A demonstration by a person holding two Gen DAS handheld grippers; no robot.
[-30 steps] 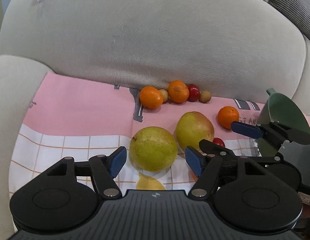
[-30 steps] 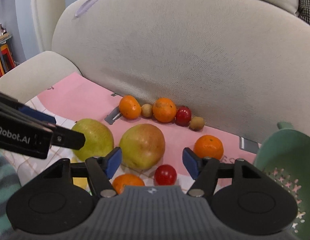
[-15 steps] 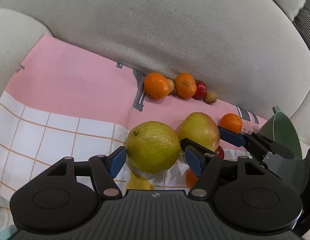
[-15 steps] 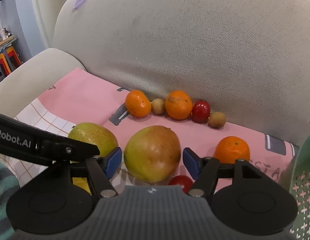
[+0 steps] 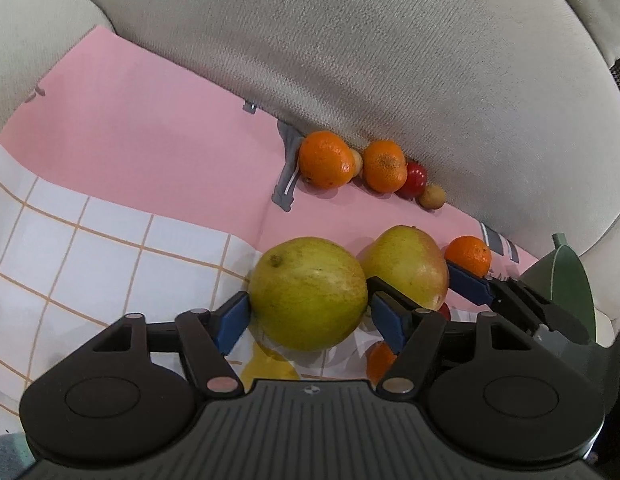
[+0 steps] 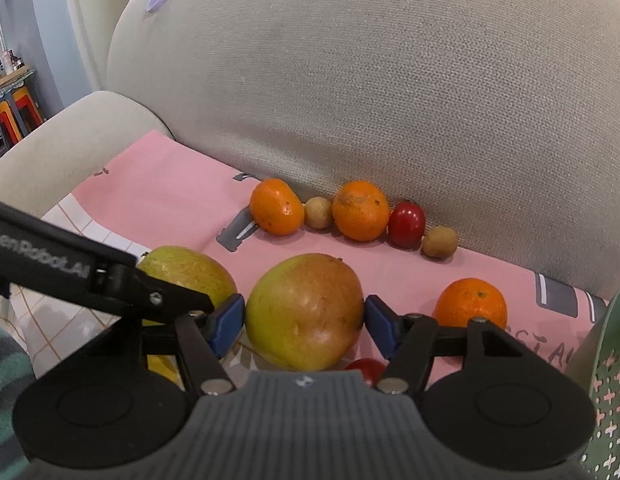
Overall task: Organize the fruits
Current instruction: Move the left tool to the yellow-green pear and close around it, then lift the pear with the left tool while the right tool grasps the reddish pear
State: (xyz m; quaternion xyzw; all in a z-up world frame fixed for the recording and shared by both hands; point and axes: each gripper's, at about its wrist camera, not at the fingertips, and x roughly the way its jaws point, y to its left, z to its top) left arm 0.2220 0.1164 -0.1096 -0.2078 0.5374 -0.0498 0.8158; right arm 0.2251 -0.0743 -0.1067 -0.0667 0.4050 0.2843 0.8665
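Evidently early in the sorting, with no fruit seen in the green perforated plastic colander [image 6: 610, 380] at the 4 o'clock edge of the right wrist view. Left gripper [image 5: 307, 316] straddling a large round yellow-green pear [image 5: 310, 292] resting on the pink and white checked cloth [image 5: 129, 140]; jaws wide and opening a touch, blue pads just beside the pear's flanks, no firm squeeze evident. Right gripper [image 6: 301, 320] likewise around a big green-and-red mango [image 6: 305, 312] lying on the cloth, jaws mid-wide and closing, pads very near its sides, contact uncertain. Beyond, toward 12 o'clock, a row against the beige sofa back cushion [image 6: 390, 80]: two mandarins, two small tan round fruits, one small red fruit. At 2 o'clock from the mango, a lone orange mandarin [image 6: 472, 304], loose on the pink cloth. Partly hidden under the grippers, a small red tomato-like fruit [image 6: 366, 368] and something yellow [image 5: 265, 364]. Judging by this spread, nearly everything left to gather.
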